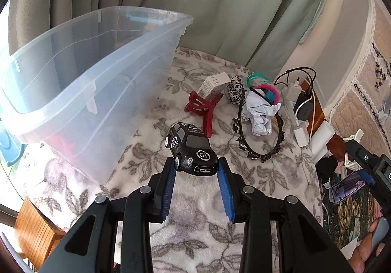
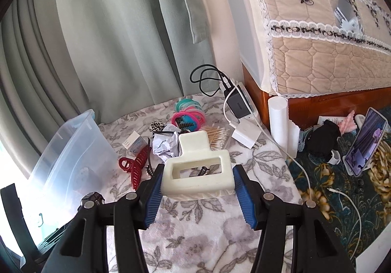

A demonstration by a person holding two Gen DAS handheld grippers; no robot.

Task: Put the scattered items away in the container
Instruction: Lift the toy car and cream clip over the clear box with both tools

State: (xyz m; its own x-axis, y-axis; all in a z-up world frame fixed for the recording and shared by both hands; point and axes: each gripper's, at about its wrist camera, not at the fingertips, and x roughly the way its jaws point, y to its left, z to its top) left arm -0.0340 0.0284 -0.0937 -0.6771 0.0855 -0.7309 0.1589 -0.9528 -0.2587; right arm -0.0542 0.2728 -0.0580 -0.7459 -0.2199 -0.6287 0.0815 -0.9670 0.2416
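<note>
Left wrist: red hair clip (image 1: 202, 108) behind toy car (image 1: 191, 148).

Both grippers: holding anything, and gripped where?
Left gripper pinches the black toy car at its front end, pads on both sides. Right gripper clamps the cream hair claw across the two ends of its rectangular body.

curtain (image 2: 102, 35) | quilted cover (image 2: 317, 57) | phone (image 2: 366, 143) on floral carpet (image 2: 325, 189) | black charger (image 2: 238, 104)

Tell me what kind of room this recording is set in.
Probably a bedroom at home: a surface under a floral blanket, green curtains, and scattered hair clips and chargers beside a clear storage bin.
</note>
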